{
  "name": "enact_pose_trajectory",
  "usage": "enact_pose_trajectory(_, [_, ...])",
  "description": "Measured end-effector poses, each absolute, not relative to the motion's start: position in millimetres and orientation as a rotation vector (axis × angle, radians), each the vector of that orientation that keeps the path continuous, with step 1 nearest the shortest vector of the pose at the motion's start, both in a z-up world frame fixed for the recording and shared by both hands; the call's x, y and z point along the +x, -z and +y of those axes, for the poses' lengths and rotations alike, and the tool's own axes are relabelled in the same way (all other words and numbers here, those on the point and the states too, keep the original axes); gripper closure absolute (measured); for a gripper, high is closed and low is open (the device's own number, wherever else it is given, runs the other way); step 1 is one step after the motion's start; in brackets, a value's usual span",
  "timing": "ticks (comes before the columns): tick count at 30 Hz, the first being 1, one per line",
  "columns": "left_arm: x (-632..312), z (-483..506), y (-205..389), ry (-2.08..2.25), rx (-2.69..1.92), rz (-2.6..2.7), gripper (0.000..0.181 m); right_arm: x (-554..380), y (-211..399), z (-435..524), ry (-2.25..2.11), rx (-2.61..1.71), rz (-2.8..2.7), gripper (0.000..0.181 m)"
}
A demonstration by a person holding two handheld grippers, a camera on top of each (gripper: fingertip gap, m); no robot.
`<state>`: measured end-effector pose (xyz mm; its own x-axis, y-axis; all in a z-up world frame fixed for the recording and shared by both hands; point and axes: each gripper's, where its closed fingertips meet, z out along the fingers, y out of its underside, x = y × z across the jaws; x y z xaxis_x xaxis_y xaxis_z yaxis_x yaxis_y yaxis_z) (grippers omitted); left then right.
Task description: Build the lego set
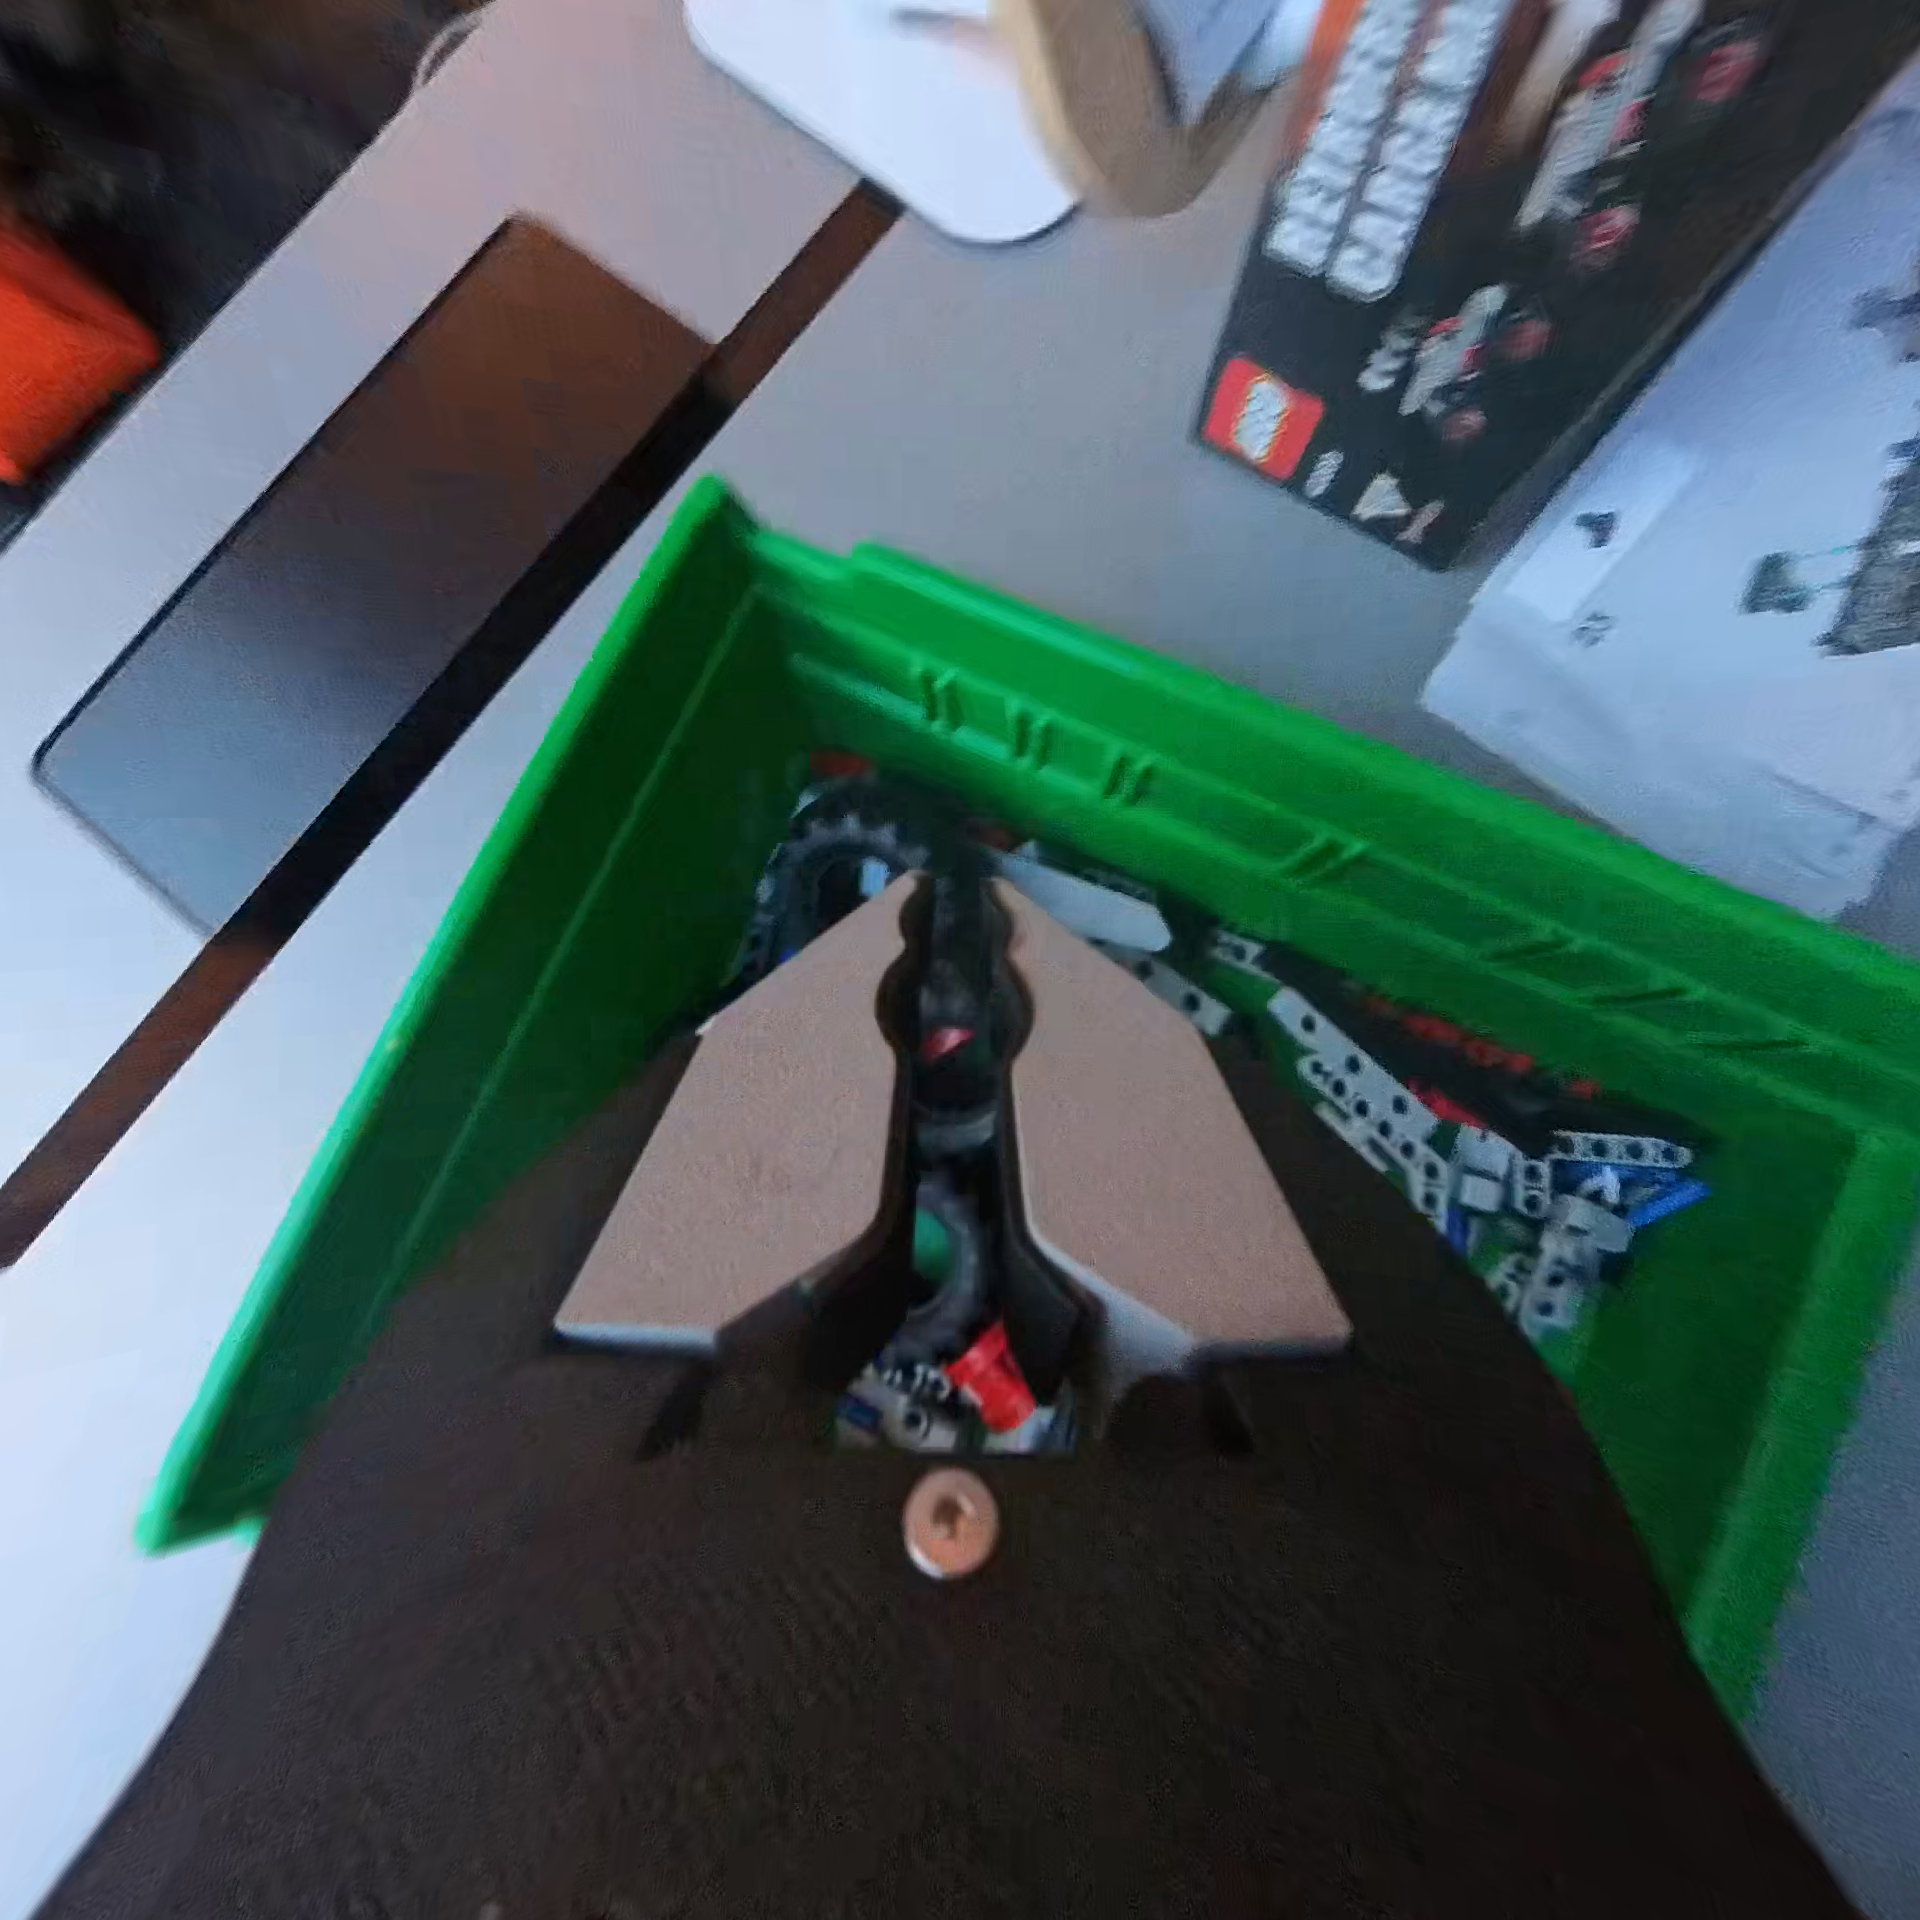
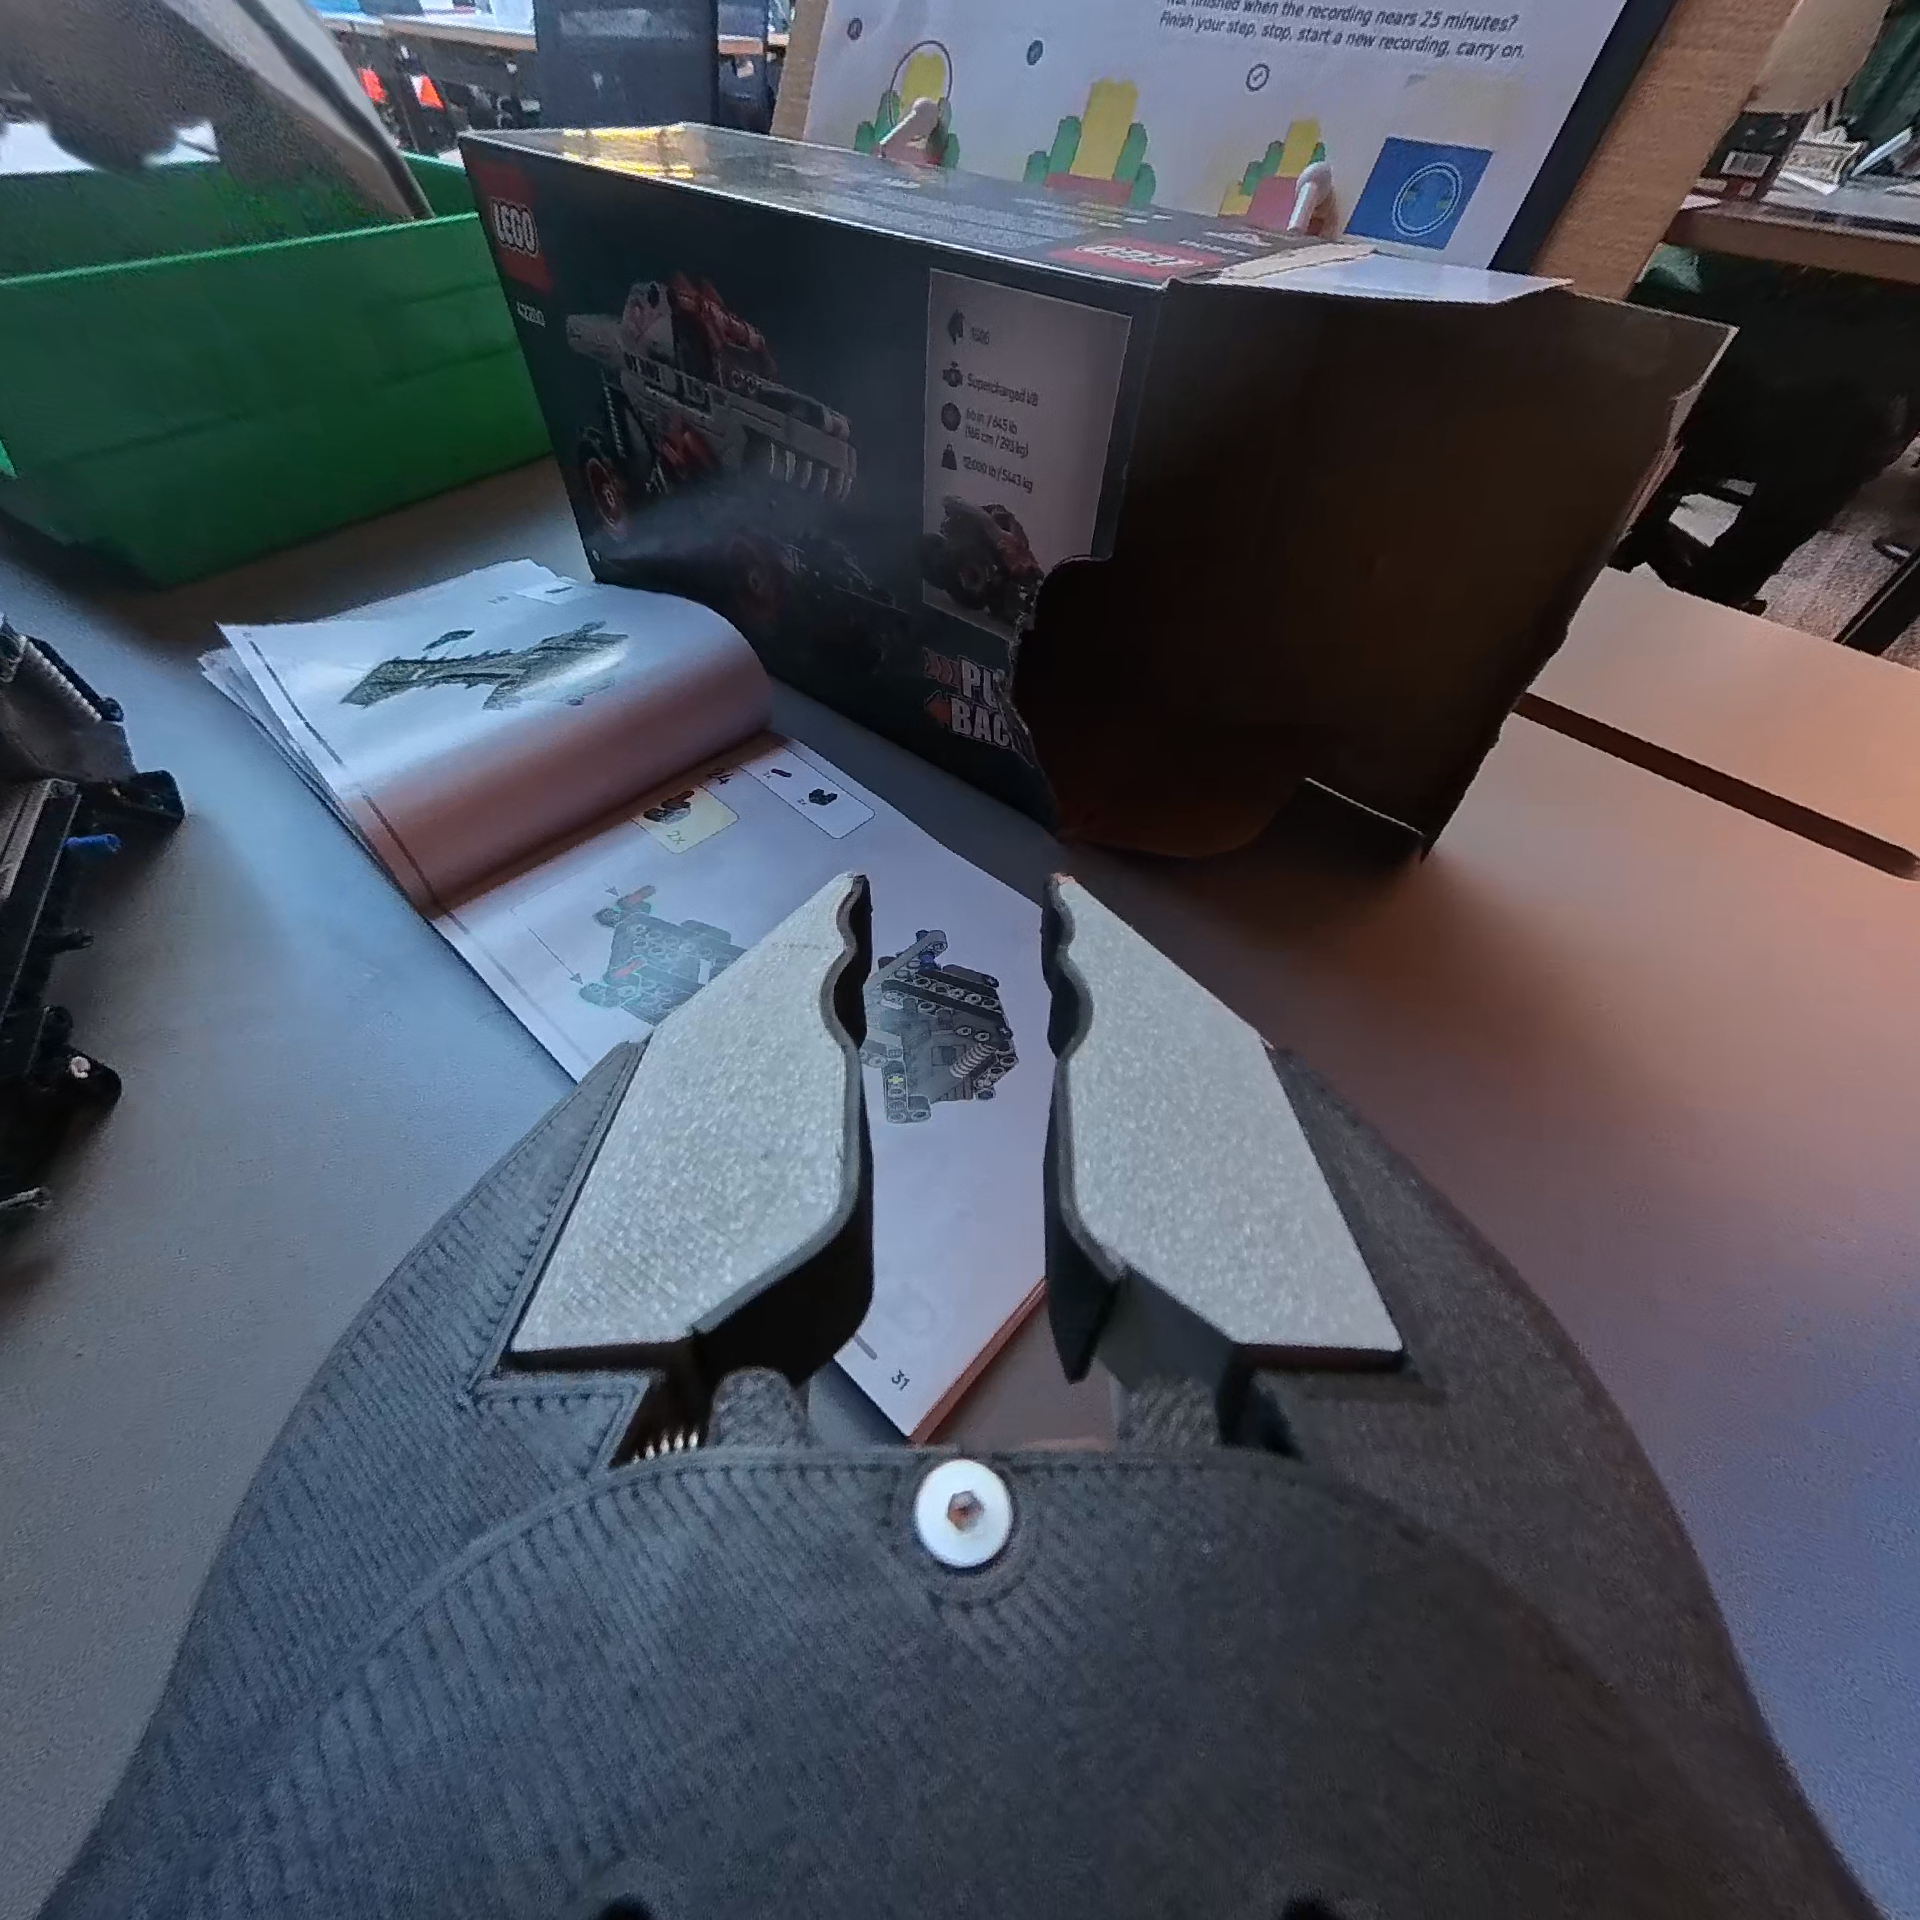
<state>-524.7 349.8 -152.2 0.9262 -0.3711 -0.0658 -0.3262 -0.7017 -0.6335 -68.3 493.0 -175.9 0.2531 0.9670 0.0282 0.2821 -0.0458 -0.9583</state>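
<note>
My left gripper (image 1: 954,894) hangs over a green bin (image 1: 623,935) of loose lego pieces (image 1: 1475,1153), grey, black, blue and red. Its jaws are nearly together, and a small black piece with a red spot (image 1: 951,1044) sits in the narrow gap; the view is blurred. My right gripper (image 2: 954,904) is open and empty, low over the open instruction booklet (image 2: 582,790) on the table. A dark, partly built model (image 2: 47,883) shows at the left edge of the right wrist view.
The black lego box (image 2: 883,416) stands behind the booklet, its torn end flap open; it also shows in the left wrist view (image 1: 1507,260). The green bin (image 2: 239,364) sits to its left. A poster board (image 2: 1195,114) stands behind. The grey table (image 2: 1610,1039) spreads right. Tip to tip, the grippers are about 50 cm apart.
</note>
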Motion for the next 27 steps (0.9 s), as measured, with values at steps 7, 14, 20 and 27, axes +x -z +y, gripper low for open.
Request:
enact_pose_trajectory(7, [-579.1,331.4,182.2,-0.334,-2.622,0.512,0.181,-68.3,175.8,493.0,-0.869,-1.534,-1.21,0.152])
enact_pose_trajectory(14, [-564.8,326.1,150.1,0.06,-2.539,0.351,0.121,-68.9,177.2,493.1,-0.871,-1.543,-1.217,0.152])
enact_pose_trajectory(20, [-519.6,376.1,178.1,0.19,-2.538,0.483,0.104,-68.1,176.9,494.9,-0.846,-1.542,-1.204,0.152])
enact_pose_trajectory(27, [-546.3,368.2,227.2,0.047,-2.81,0.585,0.117,-68.1,176.8,494.2,-0.847,-1.539,-1.208,0.152])
